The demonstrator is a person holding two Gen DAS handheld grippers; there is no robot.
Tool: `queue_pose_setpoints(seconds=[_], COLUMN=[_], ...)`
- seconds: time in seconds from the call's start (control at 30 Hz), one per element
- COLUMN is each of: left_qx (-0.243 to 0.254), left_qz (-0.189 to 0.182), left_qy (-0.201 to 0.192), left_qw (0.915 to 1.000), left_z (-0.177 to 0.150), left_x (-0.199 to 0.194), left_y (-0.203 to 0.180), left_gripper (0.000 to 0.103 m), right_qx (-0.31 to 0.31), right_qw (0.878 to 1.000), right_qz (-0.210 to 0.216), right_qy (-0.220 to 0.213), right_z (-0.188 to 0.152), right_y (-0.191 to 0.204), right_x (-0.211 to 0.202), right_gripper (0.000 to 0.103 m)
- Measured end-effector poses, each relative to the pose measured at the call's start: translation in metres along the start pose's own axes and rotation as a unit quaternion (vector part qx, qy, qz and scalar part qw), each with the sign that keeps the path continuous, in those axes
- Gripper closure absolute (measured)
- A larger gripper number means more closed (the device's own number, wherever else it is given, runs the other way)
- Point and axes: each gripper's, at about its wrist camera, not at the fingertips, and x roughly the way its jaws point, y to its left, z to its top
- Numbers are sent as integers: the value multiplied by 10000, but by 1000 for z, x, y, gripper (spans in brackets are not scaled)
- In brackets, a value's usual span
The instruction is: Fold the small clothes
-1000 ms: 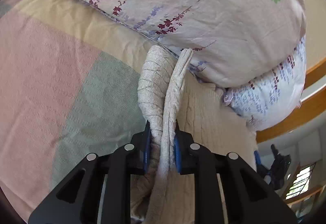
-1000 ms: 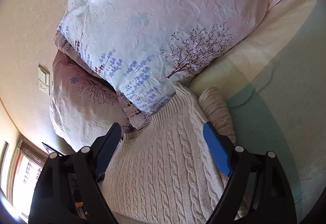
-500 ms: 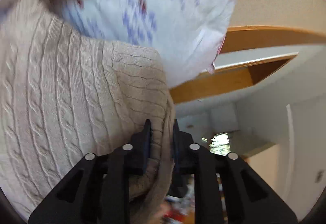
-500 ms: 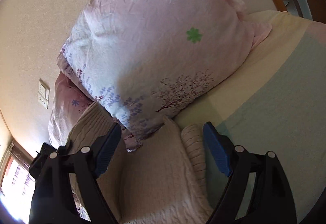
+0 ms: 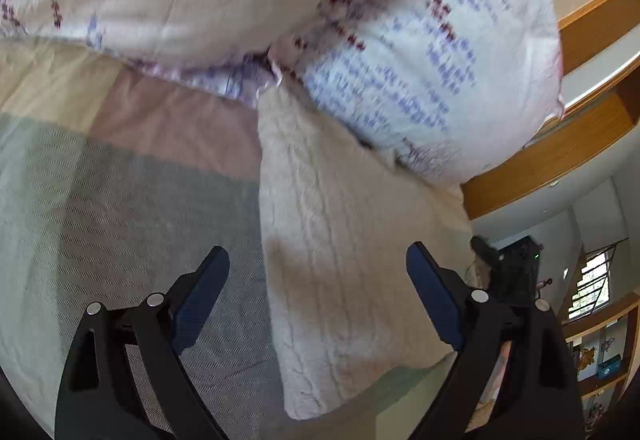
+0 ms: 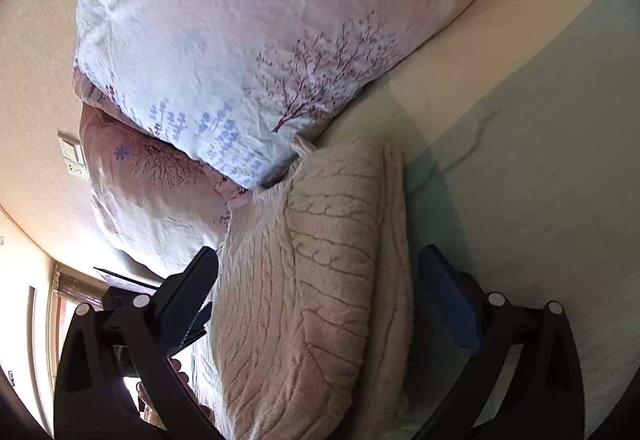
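On the bed [image 5: 120, 199], the folded cable-knit sweater [image 5: 340, 260] lies against the floral pillows [image 5: 420, 59]. The left gripper [image 5: 318, 276] and right gripper [image 6: 318, 276] both hover spread wide over it, grasping nothing. Only the right wrist view shows the wall switch [image 6: 72, 157].

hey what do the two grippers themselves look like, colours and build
Both look alike. The left gripper and the right gripper each have two matte black angular fingers with cut-out slots, round silver bolt heads at the joints, and flat blue pads on the inner faces. No cables or markings show.
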Motion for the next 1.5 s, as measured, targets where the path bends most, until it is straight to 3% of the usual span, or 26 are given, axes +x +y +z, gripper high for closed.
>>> queue_pose_setpoints(seconds=[0.07, 0.13, 0.17, 0.2, 0.23, 0.27, 0.33, 0.43, 0.47, 0.53, 0.67, 0.73, 0.8, 0.9, 0.93, 0.97, 1.0, 1.13, 1.27, 1.33, 1.4, 1.5], left_qx=[195, 356, 440, 499, 415, 246, 263, 497, 670, 992, 1052, 761, 874, 1119, 1143, 1162, 1162, 1206, 1209, 1223, 1297, 1417], left_qz=[171, 341, 390, 322, 99, 16, -32, -402, -313, -2, 1339, 1211, 1429, 1665, 1649, 1619, 1610, 1779, 2011, 2256, 2421, 2515], left_qy=[178, 226, 112, 23, 68, 38, -46, -36, -156, -436, -613, -743, -1115, -1472, -1517, -1527, -1505, -1387, -1399, -1376, -1312, -1195], left_qw=[9995, 9985, 9982, 9982, 9991, 9997, 9996, 9979, 9971, 9941, 9835, 9869, 9795, 9685, 9679, 9680, 9685, 9667, 9620, 9567, 9525, 9499], left_z=[-9, -17, -21, -21, -20, -20, -18, -17, -19, -22, -16, -21, -33, -59, -65, -76, -84, -108, -119, -123, -126, -130], left_x=[15, 26, 28, 29, 36, 38, 33, -1, -20, -55, -78, -90, -109, -130, -131, -140, -139, -131, -120, -117, -110, -101], left_y=[-1, -6, -10, -14, -16, -14, -14, -13, -13, -4, 32, 50, 52, 46, 42, 43, 42, 43, 45, 45, 42, 35], left_gripper=[13, 12, 12, 13, 24, 26, 55, 64, 64, 62, 55, 50, 40, 35, 32, 31, 30, 25, 16, 3, 2, 1], right_qx=[-115, -135, -182, -201, -156, -48, -170, -412, -579, -927, -1087, -756, -746, -692, -758, -884, -995, -567, -753, -1078, -1391, -1908], right_qw=[9999, 9997, 9997, 9996, 9997, 9995, 9986, 9919, 9885, 9858, 9909, 9963, 9971, 9972, 9963, 9949, 9937, 9953, 9915, 9795, 9676, 9480], right_qz=[13, 100, 2, -52, -30, 222, 485, 1194, 1376, 1322, -126, 46, 84, 49, 19, -76, -251, -783, -1065, -1643, -1953, -2266], right_qy=[65, 176, 161, 173, 197, 201, 83, 139, 261, 458, 779, 395, 90, 264, 408, 478, 441, 87, -7, -437, -786, -1166], right_z=[-4, -8, -7, -9, -11, -13, -18, -31, -38, -52, -61, -55, -50, -42, -41, -39, -36, -8, -9, -19, -34, -79], right_y=[3, 4, 7, 7, 4, 1, 9, 35, 49, 73, 81, 70, 71, 71, 74, 76, 81, 69, 80, 98, 118, 134], right_x=[5, 12, 14, 17, 20, 21, 16, 17, 23, 42, 85, 68, 54, 64, 76, 85, 93, 100, 95, 69, 45, 0], right_gripper=[5, 17, 26, 47, 63, 69, 72, 73, 74, 73, 64, 58, 46, 45, 49, 86, 95, 96, 91, 74, 5, 2])
